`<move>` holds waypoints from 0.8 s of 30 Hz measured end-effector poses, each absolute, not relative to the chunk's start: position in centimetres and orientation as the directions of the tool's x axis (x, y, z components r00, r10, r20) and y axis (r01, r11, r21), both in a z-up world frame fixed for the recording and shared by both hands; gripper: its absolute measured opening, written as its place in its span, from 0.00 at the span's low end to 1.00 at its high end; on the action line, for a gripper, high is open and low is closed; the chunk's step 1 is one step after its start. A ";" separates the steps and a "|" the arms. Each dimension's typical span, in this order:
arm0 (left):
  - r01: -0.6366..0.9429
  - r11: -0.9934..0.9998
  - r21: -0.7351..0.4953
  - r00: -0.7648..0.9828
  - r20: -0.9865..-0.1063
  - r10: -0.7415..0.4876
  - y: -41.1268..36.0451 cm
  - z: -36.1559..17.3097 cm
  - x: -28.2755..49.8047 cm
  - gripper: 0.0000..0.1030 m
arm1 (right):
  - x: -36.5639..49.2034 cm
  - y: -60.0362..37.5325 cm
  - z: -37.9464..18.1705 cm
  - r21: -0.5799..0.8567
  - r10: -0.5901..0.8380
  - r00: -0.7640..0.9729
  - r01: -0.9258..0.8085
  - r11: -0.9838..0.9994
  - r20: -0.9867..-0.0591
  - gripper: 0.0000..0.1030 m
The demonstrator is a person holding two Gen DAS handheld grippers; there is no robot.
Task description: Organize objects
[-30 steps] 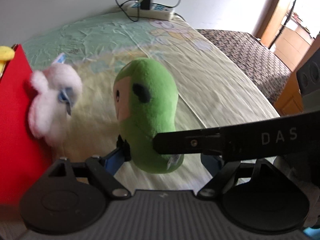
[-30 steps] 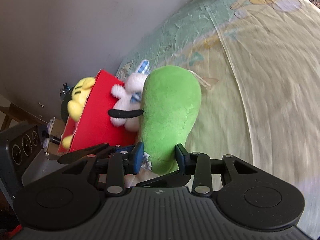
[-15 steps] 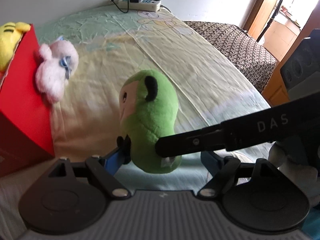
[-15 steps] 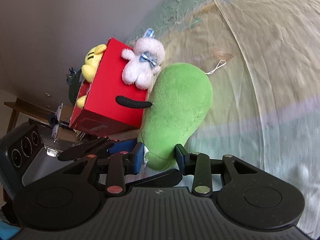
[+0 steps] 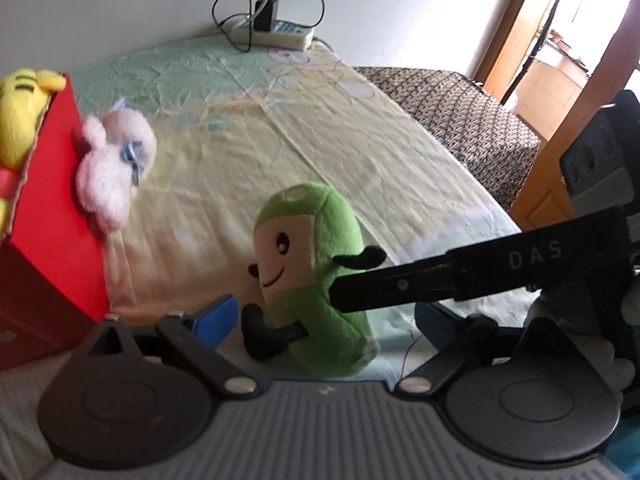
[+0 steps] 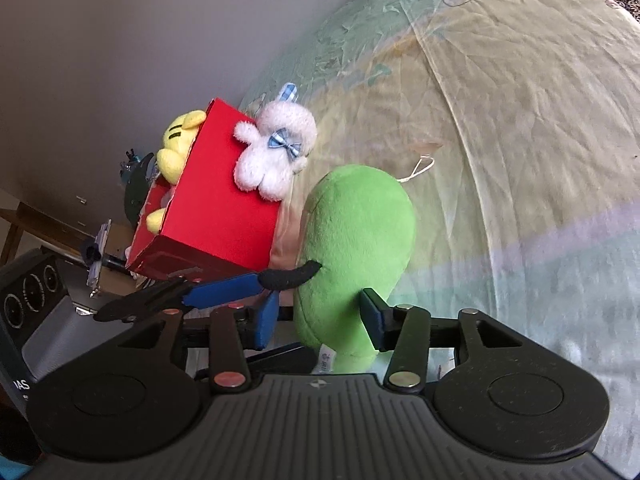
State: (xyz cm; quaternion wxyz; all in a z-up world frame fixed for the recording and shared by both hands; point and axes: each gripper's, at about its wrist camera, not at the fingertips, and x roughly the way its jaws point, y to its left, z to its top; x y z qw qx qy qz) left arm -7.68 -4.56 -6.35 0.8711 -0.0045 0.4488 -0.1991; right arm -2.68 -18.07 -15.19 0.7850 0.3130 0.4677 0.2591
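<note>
A green plush toy (image 5: 316, 280) with a smiling face stands on the bed sheet (image 5: 360, 152). My left gripper (image 5: 324, 316) is open, its blue pads (image 5: 216, 312) wide on both sides of the toy. My right gripper (image 6: 320, 316) is also open around the same green toy (image 6: 356, 256), seen from behind, with gaps at both pads. A white fluffy bunny (image 6: 272, 152) with a blue bow leans on the red box (image 6: 212, 208). A yellow plush (image 6: 176, 148) sits inside the box.
A power strip (image 5: 272, 32) with cables lies at the far end of the bed by the wall. A dark patterned mattress edge (image 5: 460, 112) lies to the right. The other gripper's black arm (image 5: 480, 276) crosses the left wrist view.
Both grippers have opened and let go of the green toy. It has turned so its face shows in the left wrist view, and it now stands on the sheet.
</note>
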 end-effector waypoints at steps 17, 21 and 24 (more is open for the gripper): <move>0.355 0.916 -0.186 0.479 -0.806 -0.349 -6.1 -8.2 -4.1 0.78 | -0.9 -18.4 -16.2 0.748 0.688 0.441 -0.054 0.662 -0.577 0.46; 0.358 0.917 -0.177 0.482 -0.806 -0.344 -6.1 -8.0 -4.2 0.78 | -0.9 -18.1 -16.0 0.744 0.697 0.429 -0.082 0.663 -0.574 0.44; 0.353 0.920 -0.170 0.492 -0.802 -0.337 -5.8 -7.6 -4.6 0.78 | -0.9 -17.7 -15.7 0.745 0.711 0.414 -0.109 0.658 -0.568 0.44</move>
